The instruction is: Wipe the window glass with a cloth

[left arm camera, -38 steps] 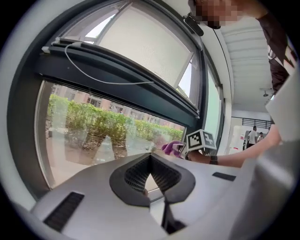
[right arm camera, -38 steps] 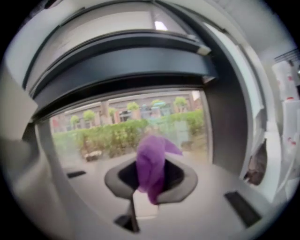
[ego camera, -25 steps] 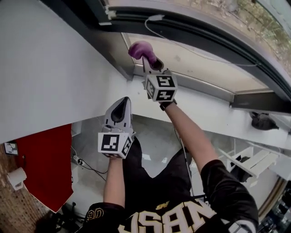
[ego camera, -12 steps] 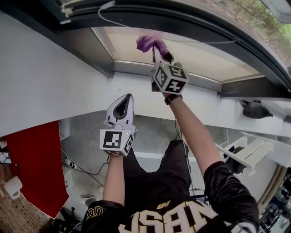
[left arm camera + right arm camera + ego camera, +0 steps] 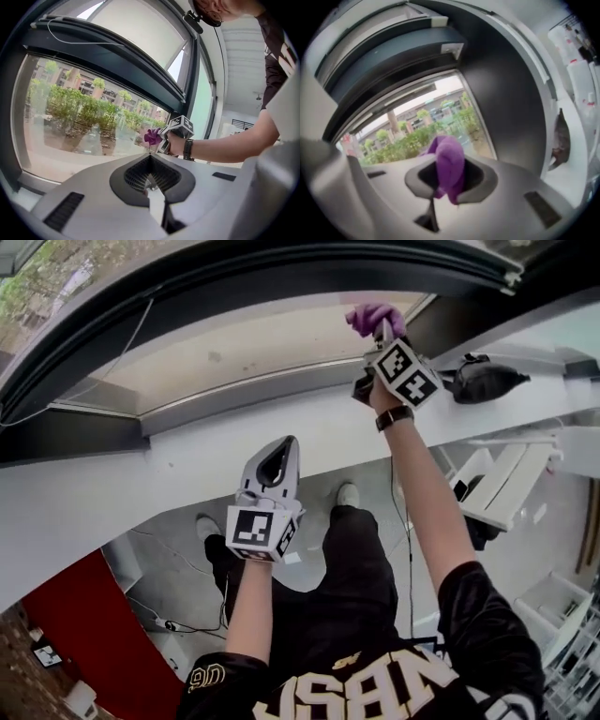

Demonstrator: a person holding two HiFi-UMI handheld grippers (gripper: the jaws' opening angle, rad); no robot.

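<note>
Rightward slid one cloth (image 5: 373, 317) in right hand-held gripper (image 5: 382, 331).

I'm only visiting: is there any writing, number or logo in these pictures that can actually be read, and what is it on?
"90", as it appears in the head view: white digits on the black sleeve.
White block letters across the black shirt: cut off at the picture's edge, not safely readable.
Square markers on each gripper's cube: black-and-white patterns, no text.

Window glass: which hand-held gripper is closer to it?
Right. The right hand-held gripper holds the purple cloth up by the window glass; the left hand-held gripper is lower, back from the glass, shut and empty.
</note>
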